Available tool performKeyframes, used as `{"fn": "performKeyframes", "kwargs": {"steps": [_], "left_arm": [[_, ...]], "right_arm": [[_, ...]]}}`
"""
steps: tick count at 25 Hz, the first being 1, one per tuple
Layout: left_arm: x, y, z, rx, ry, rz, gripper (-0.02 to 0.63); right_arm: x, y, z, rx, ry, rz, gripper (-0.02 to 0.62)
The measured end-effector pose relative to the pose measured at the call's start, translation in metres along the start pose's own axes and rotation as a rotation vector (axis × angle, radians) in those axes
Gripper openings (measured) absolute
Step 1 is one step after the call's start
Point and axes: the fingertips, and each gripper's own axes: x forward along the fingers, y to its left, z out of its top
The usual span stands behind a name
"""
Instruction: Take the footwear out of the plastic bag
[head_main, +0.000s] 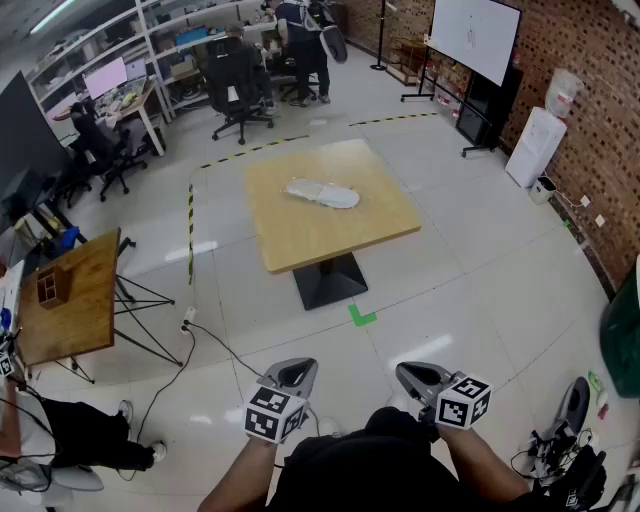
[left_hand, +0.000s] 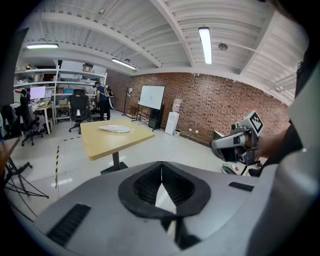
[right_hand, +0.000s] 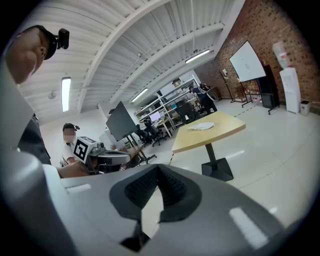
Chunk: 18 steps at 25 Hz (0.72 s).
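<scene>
At the near left a smaller tabletop (head_main: 75, 310) carries a little wooden box (head_main: 52, 285). The left gripper (head_main: 291, 374) is held low over the floor (head_main: 480, 300) at the near edge, its fingers (left_hand: 144, 184) pressed together with nothing between them. Far ahead, well apart from both grippers, the plastic bag (head_main: 304, 188) lies flat near the middle of the square wooden tabletop (head_main: 380, 225), with pale footwear (head_main: 336, 197) showing inside. Its long axis runs from far left to near right, the broader end to the right. A green tape mark (head_main: 362, 317) lies near the table base (head_main: 330, 282). The right gripper (head_main: 418, 378) is beside the left one, its fingers (right_hand: 172, 191) likewise closed on nothing
</scene>
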Motion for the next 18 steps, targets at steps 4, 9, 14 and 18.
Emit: {"fn": "performKeyframes", "kwargs": {"steps": [4, 9, 14, 18], "left_arm": [[0.018, -0.006, 0.003, -0.005, 0.005, 0.005, 0.008], [0.045, -0.012, 0.01, -0.008, 0.026, 0.013, 0.008], [0.081, -0.025, 0.039, -0.004, 0.047, 0.016, 0.008], [0.114, -0.041, 0.063, 0.022, 0.072, -0.006, 0.008]], "right_arm": [[-0.005, -0.02, 0.006, 0.003, 0.003, 0.002, 0.002], [-0.011, -0.049, 0.013, 0.013, 0.008, 0.011, 0.002], [-0.013, -0.087, 0.034, 0.032, 0.023, 0.042, 0.002], [-0.01, -0.119, 0.065, 0.02, 0.005, 0.08, 0.002]]}}
